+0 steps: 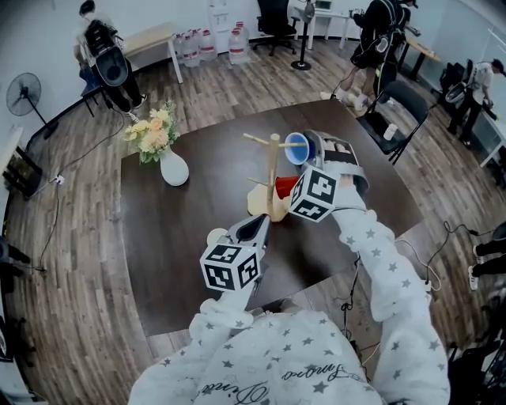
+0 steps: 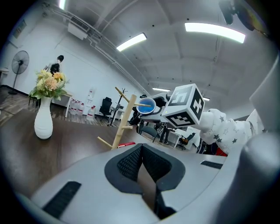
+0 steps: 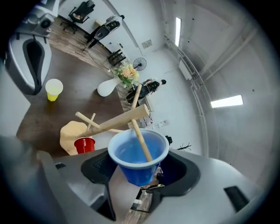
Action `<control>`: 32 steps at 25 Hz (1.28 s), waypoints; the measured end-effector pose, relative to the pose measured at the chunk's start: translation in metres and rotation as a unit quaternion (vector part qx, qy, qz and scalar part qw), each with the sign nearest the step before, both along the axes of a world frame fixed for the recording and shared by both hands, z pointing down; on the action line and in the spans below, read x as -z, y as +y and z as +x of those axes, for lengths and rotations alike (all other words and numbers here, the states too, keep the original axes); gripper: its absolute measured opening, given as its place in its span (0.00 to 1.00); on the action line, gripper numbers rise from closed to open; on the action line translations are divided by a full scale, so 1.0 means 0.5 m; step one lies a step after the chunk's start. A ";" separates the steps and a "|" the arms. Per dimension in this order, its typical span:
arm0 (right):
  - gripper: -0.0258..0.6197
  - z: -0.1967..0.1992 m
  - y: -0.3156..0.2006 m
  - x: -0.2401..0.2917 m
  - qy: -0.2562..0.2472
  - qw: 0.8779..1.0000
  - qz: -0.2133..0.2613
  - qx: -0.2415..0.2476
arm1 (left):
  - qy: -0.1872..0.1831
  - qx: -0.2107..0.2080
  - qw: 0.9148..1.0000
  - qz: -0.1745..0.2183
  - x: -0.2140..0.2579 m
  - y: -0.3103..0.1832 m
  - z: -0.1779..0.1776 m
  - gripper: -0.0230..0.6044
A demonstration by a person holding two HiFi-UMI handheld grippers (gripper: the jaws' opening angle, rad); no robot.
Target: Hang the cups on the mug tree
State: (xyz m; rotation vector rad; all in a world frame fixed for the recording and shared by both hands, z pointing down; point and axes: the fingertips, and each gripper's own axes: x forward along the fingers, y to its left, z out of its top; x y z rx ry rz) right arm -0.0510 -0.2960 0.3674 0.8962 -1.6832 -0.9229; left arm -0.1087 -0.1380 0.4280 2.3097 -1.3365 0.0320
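— Brown, almost black, that tabletop (image 1: 182, 221) under the star-print sleeves (image 1: 387, 269)?

— Yes, matte and mostly bare. Nearest, a pale yellow cup (image 1: 217, 236) stands upright just beside the left gripper (image 2: 141, 151), whose jaws are together with nothing between them. Past that rises the wooden mug tree (image 1: 273, 170) on its flat base, with a red cup (image 1: 286, 187) upright close against the base; touching or not, I cannot tell. Further left stands a white vase (image 1: 174, 168) of flowers (image 1: 152, 130).

— And the room around it?

— Wood-plank floor (image 1: 79, 300) on every side, a standing fan (image 1: 24, 93) at the left, water bottles (image 1: 207, 43) along the far white wall (image 1: 158, 12), office chairs (image 1: 277, 16) and a few people (image 1: 107, 59) beyond.

— Where is the blue cup (image 3: 133, 151)?

— Off the tabletop, up beside the tree's top, on the side away from the vase. The right gripper (image 3: 141, 170) has its jaws clamped on the blue cup, which is tipped with its mouth toward the tree. One upper peg (image 3: 141, 139) pokes in past the rim, so the cup is around that peg, while the jaws grip its body behind.
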 end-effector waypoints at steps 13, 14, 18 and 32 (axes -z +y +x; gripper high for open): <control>0.52 -0.010 -0.005 0.001 0.120 0.990 0.066 -0.003 | 0.007 0.002 1.000 -0.005 -0.005 0.015 -0.026 0.08; 0.52 -0.013 -0.003 0.001 0.125 0.990 0.068 0.000 | 0.007 0.002 1.000 -0.006 -0.006 0.016 -0.027 0.08; 0.52 -0.024 0.002 -0.001 0.135 0.989 0.067 0.011 | 0.009 0.001 1.000 -0.008 -0.008 0.020 -0.028 0.08; 0.55 -0.035 0.014 -0.014 0.118 0.992 0.047 0.024 | 0.016 -0.001 1.000 -0.016 -0.010 0.030 -0.032 0.08</control>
